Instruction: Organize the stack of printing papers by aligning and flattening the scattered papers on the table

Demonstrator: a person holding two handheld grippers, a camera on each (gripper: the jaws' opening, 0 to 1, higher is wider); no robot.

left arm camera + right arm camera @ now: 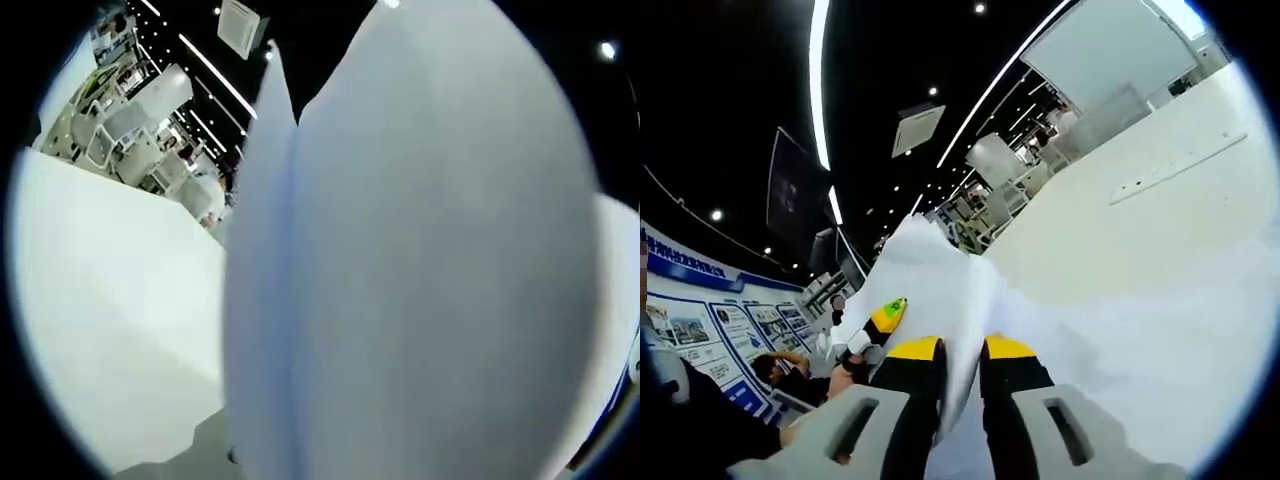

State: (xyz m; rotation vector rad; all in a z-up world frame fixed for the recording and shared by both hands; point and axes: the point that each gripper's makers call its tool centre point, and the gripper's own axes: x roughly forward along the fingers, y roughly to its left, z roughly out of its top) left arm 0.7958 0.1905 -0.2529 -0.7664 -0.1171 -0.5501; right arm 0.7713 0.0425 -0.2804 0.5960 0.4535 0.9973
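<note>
A stack of white printing papers (pixel 420 280) stands on edge right in front of the left gripper view, hiding that gripper's jaws; a seam between sheets runs down its left part. In the right gripper view the same papers (pixel 930 270) rise as a white ridge above the white table (pixel 1140 230). My right gripper (pixel 962 350), with yellow-tipped fingers (pixel 915 350), is shut on the near edge of the papers. At the papers' far left edge, my left gripper (pixel 885 318) shows a yellow-green tip pressed to the sheets.
The white table (pixel 110 300) spreads to the left of the papers. White booths and furniture (pixel 130 120) stand beyond it. A person (pixel 775 370) sits in front of a blue poster wall (pixel 700 330). A long white strip (pixel 1175 165) lies on the table.
</note>
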